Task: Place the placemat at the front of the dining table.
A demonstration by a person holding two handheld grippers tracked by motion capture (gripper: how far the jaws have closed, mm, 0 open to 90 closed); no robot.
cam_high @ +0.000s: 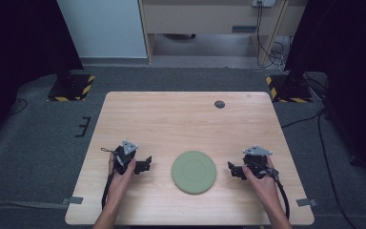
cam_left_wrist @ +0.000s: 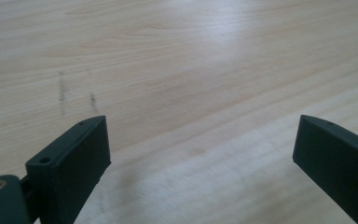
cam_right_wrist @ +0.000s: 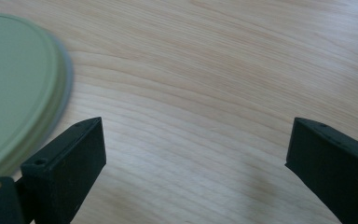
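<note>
A round pale-green plate [cam_high: 194, 171] lies flat on the wooden table [cam_high: 171, 119], near its front edge. My left gripper [cam_high: 147, 164] rests left of the plate, jaws pointing toward it and open over bare wood [cam_left_wrist: 200, 140]. My right gripper [cam_high: 231, 169] sits right of the plate, also open, aimed inward. In the right gripper view the plate's rim [cam_right_wrist: 23, 98] curves in at the left, just beyond the left jaw, and nothing lies between the open right gripper [cam_right_wrist: 196, 140] jaws.
A small dark round disc [cam_high: 219, 104] is set in the table near its far edge. Faint dark scuff marks [cam_left_wrist: 63, 93] show on the wood. Black stands with yellow-striped bases [cam_high: 71, 86] flank the table's far corners.
</note>
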